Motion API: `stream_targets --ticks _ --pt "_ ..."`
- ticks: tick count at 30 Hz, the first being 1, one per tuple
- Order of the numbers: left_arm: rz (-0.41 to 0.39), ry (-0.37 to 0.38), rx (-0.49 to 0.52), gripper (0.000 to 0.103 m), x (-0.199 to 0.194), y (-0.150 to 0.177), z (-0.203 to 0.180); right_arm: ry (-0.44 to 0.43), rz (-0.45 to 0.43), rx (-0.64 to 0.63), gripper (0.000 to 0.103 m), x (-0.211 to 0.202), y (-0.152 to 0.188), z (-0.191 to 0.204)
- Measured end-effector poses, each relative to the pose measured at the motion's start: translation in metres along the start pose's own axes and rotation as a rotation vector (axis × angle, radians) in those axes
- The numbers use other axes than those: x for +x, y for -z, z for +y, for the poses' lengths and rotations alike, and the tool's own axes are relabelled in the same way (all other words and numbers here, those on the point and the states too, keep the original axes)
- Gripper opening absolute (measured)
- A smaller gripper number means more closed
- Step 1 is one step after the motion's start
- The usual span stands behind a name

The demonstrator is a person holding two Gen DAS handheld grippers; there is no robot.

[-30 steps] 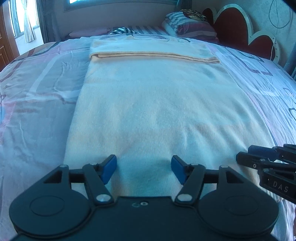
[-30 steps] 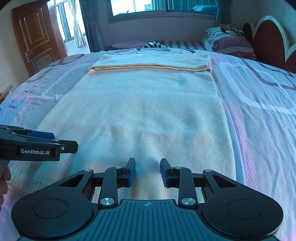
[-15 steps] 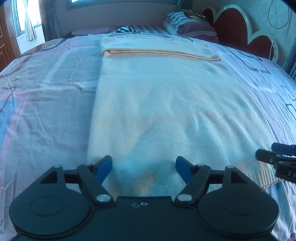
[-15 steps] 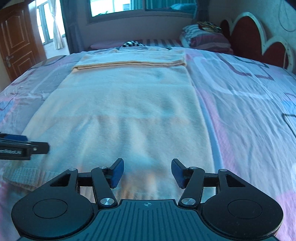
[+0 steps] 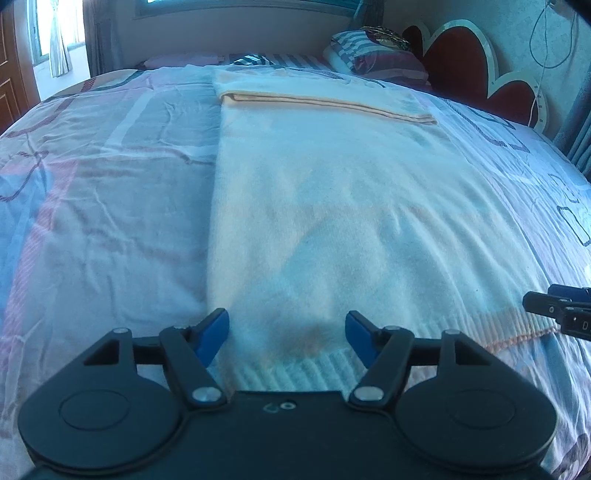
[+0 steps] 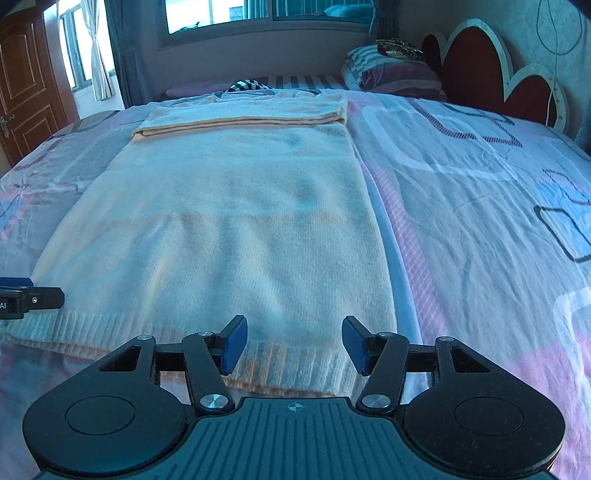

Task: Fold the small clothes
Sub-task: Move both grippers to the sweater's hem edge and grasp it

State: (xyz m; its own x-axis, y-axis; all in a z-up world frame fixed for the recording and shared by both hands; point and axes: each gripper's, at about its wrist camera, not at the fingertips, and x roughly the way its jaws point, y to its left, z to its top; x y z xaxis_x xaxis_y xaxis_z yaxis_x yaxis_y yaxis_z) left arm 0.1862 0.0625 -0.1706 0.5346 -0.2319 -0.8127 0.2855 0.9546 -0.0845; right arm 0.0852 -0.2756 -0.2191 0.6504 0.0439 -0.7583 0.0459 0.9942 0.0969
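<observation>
- Left claw [image 5: 287, 329]: fingers spread wide, nothing between them; wider than a second ago, and it has slid toward the sweater's left edge, so the ribbed hem now shows below the tips.
- Right claw [image 6: 294, 344]: also spread wide and holding nothing; it was nearly closed a second ago, and now sits at the hem's right corner.
- Sweater [image 6: 236, 229] (cream knit): lies flat on the bed [image 6: 480, 177], hem nearest the cameras, far end folded back on itself into a band near the pillows [image 6: 391, 70].
- Sweater's lie looks unchanged across the frames.
- No containers in view; the bed carries only the sweater and pillows, plus a striped item at the far end.
- Both claws sit low over the hem, pointing along the sweater toward the window [image 6: 258, 14]; contact with the cloth can't be judged.
- Each claw's tip shows at the edge of the other's view, level with the hem.
</observation>
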Motion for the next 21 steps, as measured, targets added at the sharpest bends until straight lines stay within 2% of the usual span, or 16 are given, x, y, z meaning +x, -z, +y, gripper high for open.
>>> stream_targets --ticks 8,18,20,21 --pt "0.02 -0.042 -0.044 0.067 -0.007 0.008 0.016 -0.009 -0.033 -0.024 0.056 -0.003 -0.006 -0.009" --pt "0.012 0.021 -0.075 0.066 -0.012 0.021 0.027 0.049 0.012 -0.011 0.056 -0.002 0.007 -0.041" --pt "0.02 0.04 -0.08 0.06 -0.012 0.021 0.027 0.03 0.03 0.007 0.056 0.0 0.01 -0.045" --pt "0.024 0.05 -0.084 0.05 -0.013 0.021 0.027 0.009 0.043 0.027 0.056 0.0 0.012 -0.047"
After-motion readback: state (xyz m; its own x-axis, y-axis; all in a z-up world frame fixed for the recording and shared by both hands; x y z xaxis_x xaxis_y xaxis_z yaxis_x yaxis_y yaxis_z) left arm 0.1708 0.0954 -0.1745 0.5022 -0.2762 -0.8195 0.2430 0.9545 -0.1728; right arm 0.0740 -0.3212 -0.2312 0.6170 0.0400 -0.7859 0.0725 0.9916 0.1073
